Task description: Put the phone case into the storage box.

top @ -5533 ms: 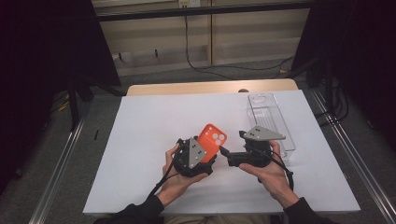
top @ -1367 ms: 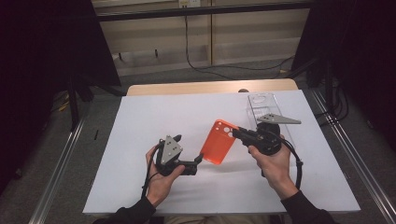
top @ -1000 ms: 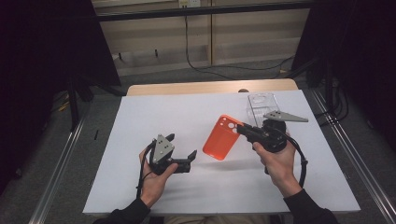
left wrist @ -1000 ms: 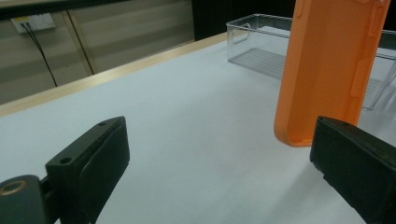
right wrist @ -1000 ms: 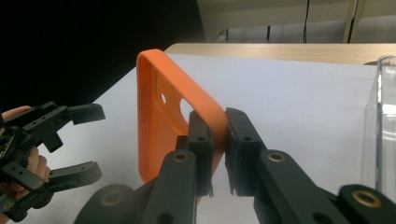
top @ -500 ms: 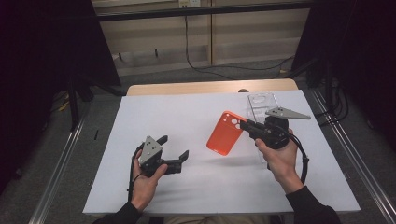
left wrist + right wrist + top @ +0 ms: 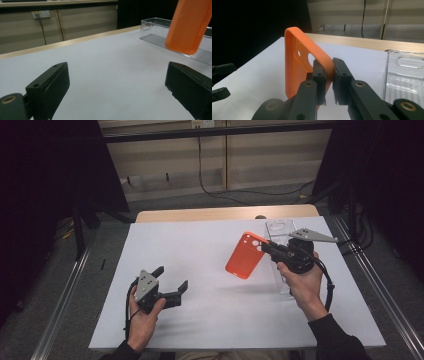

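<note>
Right gripper (image 7: pixel 266 246) clenching my orange phone case (image 7: pixel 245 255) by camera-hole end — jaws pinching its wall, case hanging tilted above white bench (image 7: pixel 210 320), just beside clear plastic tray (image 7: pixel 281 227). Left gripper (image 7: pixel 172 281) resting low at bench's near left, jaws released wide, gripping nothing — well apart from case.

Desk (image 7: pixel 215 270): left gripper (image 7: pixel 172 287) at the near left, just above the surface. Right gripper (image 7: pixel 267 247) at the right, holding a phone case (image 7: pixel 245 256) above the middle. Clear tray (image 7: pixel 281 227) lying far right, behind that gripper.
</note>
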The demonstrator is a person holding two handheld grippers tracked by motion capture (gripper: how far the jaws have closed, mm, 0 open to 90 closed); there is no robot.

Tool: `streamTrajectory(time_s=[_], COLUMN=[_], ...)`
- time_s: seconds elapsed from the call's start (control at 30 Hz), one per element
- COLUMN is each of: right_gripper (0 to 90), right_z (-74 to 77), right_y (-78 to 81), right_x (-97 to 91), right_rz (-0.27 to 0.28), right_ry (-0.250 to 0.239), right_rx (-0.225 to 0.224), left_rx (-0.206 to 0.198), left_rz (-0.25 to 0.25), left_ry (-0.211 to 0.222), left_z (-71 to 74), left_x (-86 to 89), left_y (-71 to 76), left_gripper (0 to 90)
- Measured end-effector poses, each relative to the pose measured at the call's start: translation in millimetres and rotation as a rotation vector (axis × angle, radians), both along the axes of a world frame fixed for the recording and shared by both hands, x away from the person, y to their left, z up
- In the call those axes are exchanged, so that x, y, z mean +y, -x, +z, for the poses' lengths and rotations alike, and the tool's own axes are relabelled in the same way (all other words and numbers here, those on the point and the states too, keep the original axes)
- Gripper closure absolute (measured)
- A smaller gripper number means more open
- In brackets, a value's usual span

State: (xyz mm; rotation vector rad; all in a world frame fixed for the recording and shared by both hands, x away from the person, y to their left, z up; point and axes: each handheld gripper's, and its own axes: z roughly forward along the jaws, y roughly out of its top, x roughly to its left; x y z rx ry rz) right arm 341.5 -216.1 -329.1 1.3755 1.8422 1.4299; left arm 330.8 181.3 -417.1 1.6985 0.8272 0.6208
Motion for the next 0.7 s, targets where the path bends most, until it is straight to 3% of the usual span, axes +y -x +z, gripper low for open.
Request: streamTrajectory(time_s=[0.2, 0.3, 0.4, 0.7], right_gripper=[81.8, 81.8, 81.8, 81.8], right_z=[2.0, 2.5, 4.5, 15.0], right_y=[-3.0, -5.2, -6.5, -10.2], right_x=[-1.0, -2.5, -4.6, -12.8], right_rz=[-0.007, -0.013, -0.017, -0.043], right_ry=[0.012, 0.011, 0.011, 0.033], right_rx=[-0.014, -0.014, -0.02, -0.045], left_rx=[-0.027, -0.028, -0.028, -0.027], left_rz=[0.003, 0.03, 0.058, 0.105], left_ry=[0.053, 0.092, 0.099, 0.061], left_z=[-2.4, -2.7, -4.1, -8.1], left_x=[17.0, 24.0, 31.2, 45.2], left_y=[4.8, 6.3, 8.1, 15.0], left_gripper=[4.4, 4.3, 4.3, 4.3])
